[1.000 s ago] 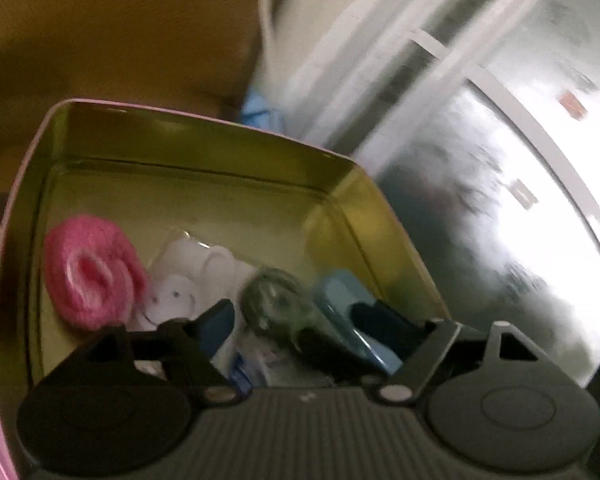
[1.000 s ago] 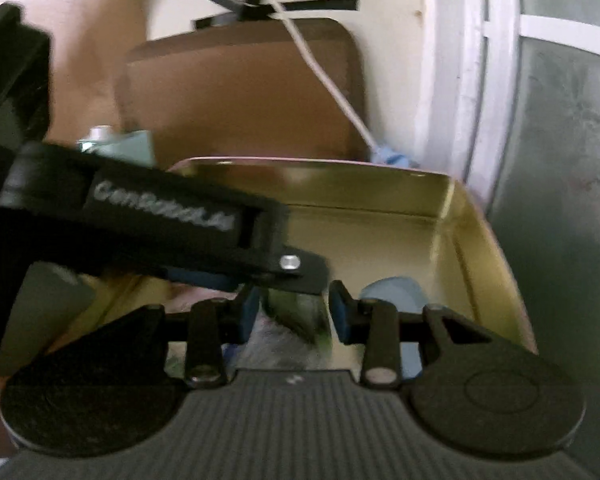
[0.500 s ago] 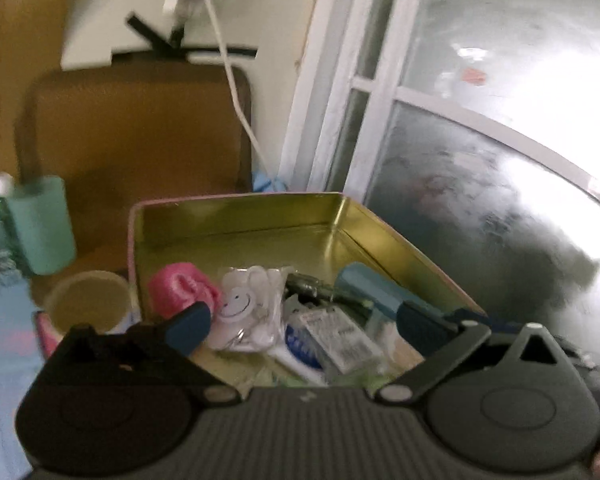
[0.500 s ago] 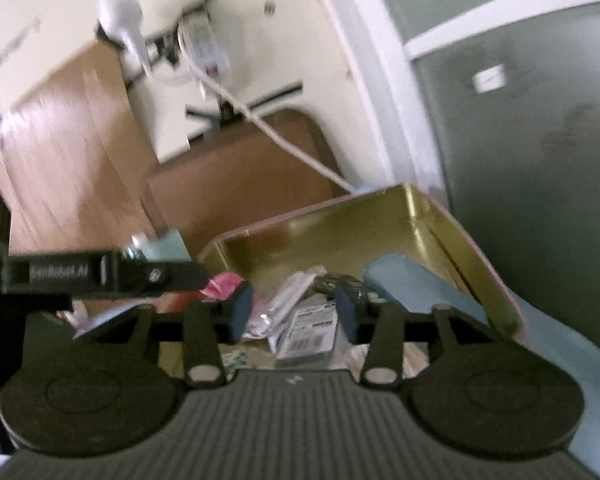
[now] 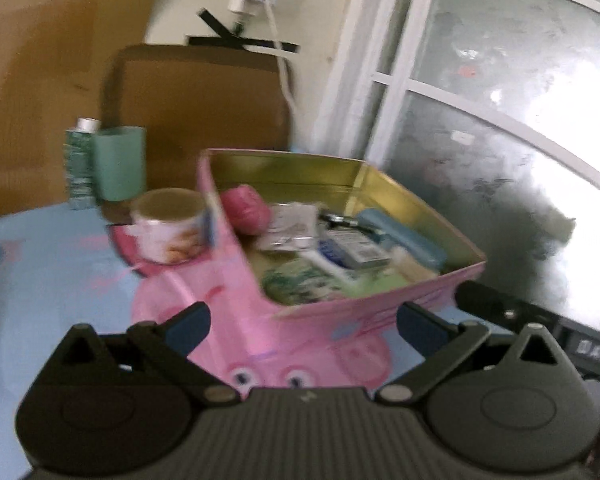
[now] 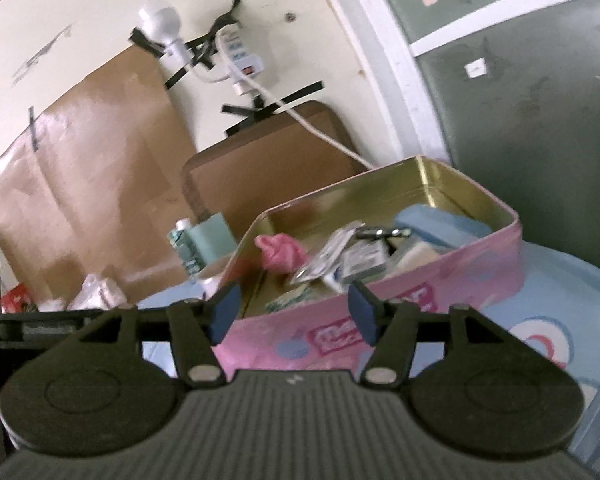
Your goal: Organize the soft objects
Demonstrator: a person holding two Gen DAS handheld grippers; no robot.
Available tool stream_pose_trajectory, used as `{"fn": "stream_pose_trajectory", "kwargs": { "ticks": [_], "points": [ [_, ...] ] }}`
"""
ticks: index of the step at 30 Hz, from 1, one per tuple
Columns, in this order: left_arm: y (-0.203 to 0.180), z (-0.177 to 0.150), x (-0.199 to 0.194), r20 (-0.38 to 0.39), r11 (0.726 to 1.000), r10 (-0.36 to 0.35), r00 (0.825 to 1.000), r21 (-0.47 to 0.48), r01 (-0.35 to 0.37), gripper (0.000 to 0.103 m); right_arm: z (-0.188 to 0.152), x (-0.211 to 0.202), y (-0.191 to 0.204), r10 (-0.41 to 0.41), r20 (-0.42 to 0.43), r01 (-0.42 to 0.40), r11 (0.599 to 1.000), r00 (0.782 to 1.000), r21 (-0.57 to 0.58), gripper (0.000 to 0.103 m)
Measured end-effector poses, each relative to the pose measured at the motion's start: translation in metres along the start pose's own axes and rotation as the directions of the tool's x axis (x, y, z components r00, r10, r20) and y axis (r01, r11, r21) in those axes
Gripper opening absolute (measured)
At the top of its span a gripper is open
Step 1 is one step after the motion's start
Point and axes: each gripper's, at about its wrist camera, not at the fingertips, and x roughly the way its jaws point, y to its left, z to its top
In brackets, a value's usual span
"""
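Daylight glares through the window [image 5: 520, 128]; both fisheye views blurred, edges bent.

blue cloth-covered table [image 5: 52, 264] carries pink tin [image 5: 236, 304], mug [image 5: 170, 226], teal cup [image 5: 120, 162].

The left gripper [image 5: 302, 322] stood wide open and empty before the pink tin box [image 5: 244, 304]. Inside the box lay a pink soft ball [image 5: 244, 210], packets and a blue case [image 5: 404, 234]. A small cup [image 5: 170, 226] stood just beside it.
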Motion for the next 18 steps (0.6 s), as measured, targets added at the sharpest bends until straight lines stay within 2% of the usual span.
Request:
{"fn": "stream_pose_trajectory", "kwargs": {
  "ticks": [3,8,12,18],
  "points": [
    [0.006,-0.008,-0.008,0.006,0.999,0.054,0.999,0.004,-0.054,0.103,-0.007,-0.003,0.011,0.011,-0.013,-0.011,1.0,1.0,-0.021,0.065],
    [0.02,-0.017,-0.018,-0.016,0.996,0.087,0.996,-0.025,-0.087,0.103,-0.014,-0.003,0.023,0.021,-0.038,-0.022,0.999,0.999,-0.026,0.065],
    [0.022,-0.021,-0.025,0.002,0.988,0.154,0.988,-0.006,-0.154,0.103,-0.016,-0.004,0.03,0.023,-0.042,-0.025,0.999,0.999,-0.034,0.065],
    [0.022,-0.021,-0.029,0.023,0.975,0.219,0.975,0.023,-0.22,0.103,-0.016,-0.004,0.033,0.026,-0.044,-0.028,0.999,0.999,-0.03,0.066]
  ]
}}
